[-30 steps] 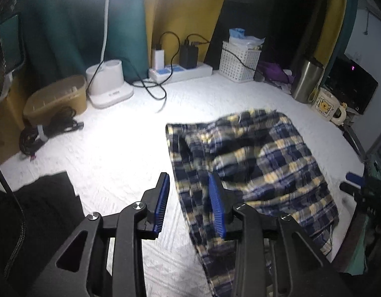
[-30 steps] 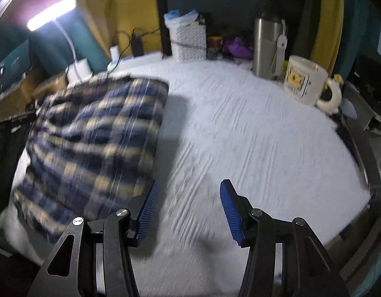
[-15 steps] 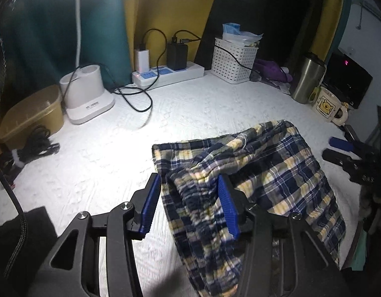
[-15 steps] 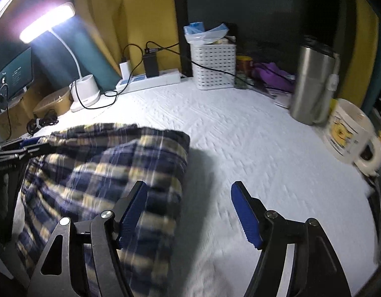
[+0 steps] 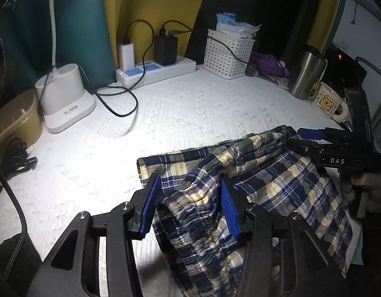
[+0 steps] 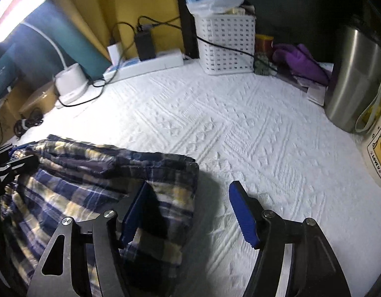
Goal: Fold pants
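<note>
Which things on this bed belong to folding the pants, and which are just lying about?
For the job: plaid pants, left gripper, right gripper.

Lying about: white basket, power strip, steel tumbler, bear mug, lamp base, purple cloth.

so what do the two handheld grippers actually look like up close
Both the left gripper and the right gripper have matte black angular frames with triangular cutouts and silver pivot screws, and ribbed blue fingers. The right one carries white "DAS" lettering on its side. A grey glove covers the hand holding it.
</note>
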Demonstrator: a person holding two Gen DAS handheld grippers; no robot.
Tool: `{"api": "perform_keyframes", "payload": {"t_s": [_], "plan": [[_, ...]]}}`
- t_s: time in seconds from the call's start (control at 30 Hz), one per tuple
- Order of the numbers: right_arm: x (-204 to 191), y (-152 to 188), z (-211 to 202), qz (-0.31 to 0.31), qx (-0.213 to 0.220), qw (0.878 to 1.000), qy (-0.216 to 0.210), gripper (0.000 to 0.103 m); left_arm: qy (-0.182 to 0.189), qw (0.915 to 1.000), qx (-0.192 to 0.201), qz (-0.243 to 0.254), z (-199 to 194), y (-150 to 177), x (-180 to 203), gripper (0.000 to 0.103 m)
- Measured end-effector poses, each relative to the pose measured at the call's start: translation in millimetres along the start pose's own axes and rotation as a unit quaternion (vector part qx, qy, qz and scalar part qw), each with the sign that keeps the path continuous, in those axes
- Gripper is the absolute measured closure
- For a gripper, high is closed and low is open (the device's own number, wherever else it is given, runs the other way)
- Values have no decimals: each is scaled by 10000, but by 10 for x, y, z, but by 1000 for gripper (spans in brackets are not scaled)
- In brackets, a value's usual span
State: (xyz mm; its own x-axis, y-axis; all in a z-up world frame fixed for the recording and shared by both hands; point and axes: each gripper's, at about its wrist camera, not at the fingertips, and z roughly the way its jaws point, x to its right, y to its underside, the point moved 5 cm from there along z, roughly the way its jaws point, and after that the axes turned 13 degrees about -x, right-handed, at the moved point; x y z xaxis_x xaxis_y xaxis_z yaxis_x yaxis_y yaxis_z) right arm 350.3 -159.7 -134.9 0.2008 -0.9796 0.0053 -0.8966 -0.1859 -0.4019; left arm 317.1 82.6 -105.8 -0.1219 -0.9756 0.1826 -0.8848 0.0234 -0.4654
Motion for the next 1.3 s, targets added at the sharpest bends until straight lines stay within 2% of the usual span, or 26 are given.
{"api": "perform_keyframes", "payload": {"t_s": [0.2,0.47,0.63,0.7,0.93,1.07,1.17,1.3], "plan": [[15,-66,57,-50,57,9999,142,35,-35,9997,-232,-77,201,-23,-82,56],[66,-129,50,72,165,9994,303,34,-2,9995,-259,-189,281,-46,-133,55],[128,-116,-95,285,348,9982,389,34,142,9992,-59,-363,28,-114,-158,55],[142,-96,-183,322,401,9978,411,34,108,9990,29,-426,-98,-110,-174,51],[40,93,-366,156,380,9990,178,34,125,9985,218,-493,-365,33,-127,47],[-60,253,-283,49,205,9997,106,34,142,9988,69,-471,-311,139,-92,47],[-47,359,-193,58,36,9995,315,34,-78,9987,-211,-454,-115,224,-136,47],[33,449,-183,118,42,9989,462,34,21,9974,-342,-639,44,251,-250,45]]}}
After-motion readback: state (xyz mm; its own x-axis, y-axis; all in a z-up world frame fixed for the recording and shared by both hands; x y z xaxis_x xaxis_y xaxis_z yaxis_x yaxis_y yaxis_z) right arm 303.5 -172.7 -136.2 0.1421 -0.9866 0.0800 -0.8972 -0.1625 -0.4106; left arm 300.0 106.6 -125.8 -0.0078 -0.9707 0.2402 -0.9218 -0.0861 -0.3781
